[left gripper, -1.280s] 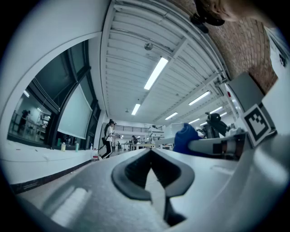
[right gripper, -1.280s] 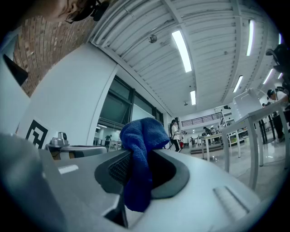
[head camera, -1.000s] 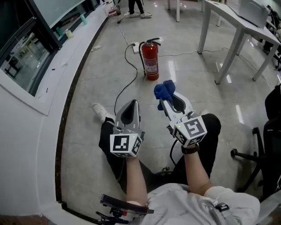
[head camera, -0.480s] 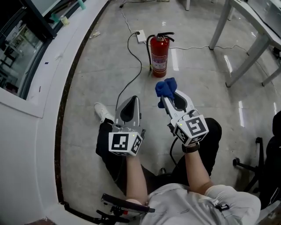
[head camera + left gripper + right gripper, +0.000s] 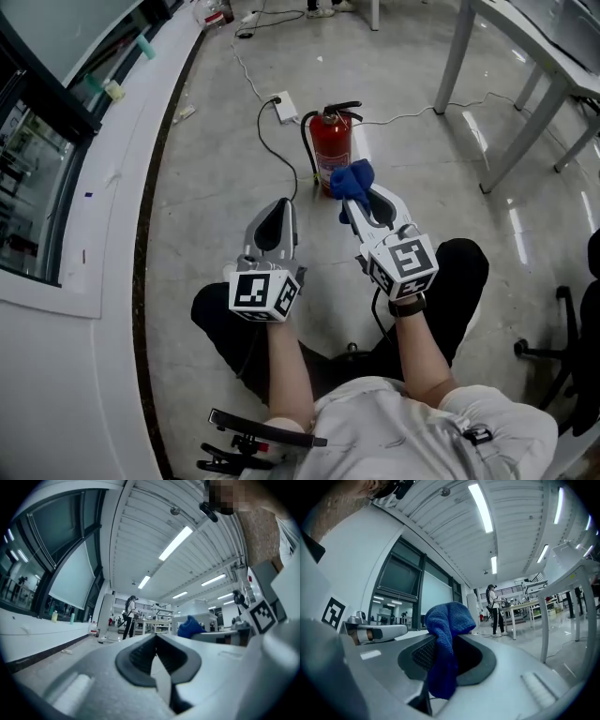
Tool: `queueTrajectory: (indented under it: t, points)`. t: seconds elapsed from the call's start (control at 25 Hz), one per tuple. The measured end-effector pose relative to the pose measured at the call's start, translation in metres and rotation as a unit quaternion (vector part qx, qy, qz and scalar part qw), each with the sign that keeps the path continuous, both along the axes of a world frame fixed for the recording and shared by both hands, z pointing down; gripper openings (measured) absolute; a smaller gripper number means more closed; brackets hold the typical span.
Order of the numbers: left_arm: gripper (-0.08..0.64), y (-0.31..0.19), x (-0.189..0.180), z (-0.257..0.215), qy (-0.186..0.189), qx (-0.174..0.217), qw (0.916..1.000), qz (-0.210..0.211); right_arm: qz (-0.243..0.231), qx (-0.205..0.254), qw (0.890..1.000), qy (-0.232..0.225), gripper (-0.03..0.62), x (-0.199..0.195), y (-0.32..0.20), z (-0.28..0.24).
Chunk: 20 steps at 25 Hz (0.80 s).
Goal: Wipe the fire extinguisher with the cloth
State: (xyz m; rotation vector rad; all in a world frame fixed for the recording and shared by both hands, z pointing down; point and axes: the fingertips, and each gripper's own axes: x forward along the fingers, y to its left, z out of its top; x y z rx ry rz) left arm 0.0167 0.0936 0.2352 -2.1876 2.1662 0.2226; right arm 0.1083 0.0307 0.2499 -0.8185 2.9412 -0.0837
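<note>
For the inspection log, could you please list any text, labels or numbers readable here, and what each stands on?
No text can be read.
On the fire extinguisher, any label print is too small to read.
On the marker cubes: square patterns only, no words.

Nubby cloth, glossy red extinguisher, shiny floor.

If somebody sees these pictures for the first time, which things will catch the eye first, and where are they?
The red fire extinguisher stands upright on the grey floor, just ahead of the person. A bright blue cloth is pinched in the right claw, held in front of the extinguisher's lower part; the left claw beside it is shut and empty.
</note>
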Motion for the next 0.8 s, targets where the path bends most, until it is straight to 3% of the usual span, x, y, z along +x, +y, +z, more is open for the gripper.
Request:
queueTrajectory:
  t: [0.4,0.64,0.8]
  points:
    - [0.000,-0.110,-0.067,-0.024,-0.020,0.012,0.9967,0.078,0.067,0.002,0.996,0.054,0.092,-0.072,-0.091,-0.011]
    - [0.000,-0.151,-0.083,-0.009,-0.011,-0.004,0.9923,0.123,0.118,-0.045,0.990,0.066,0.094,-0.079,-0.127,0.022]
    - [0.000,-0.177,-0.099,0.011,-0.004,-0.014,0.9896,0.143,0.153,-0.056,0.982,0.099,0.094,-0.084,-0.153,0.052]
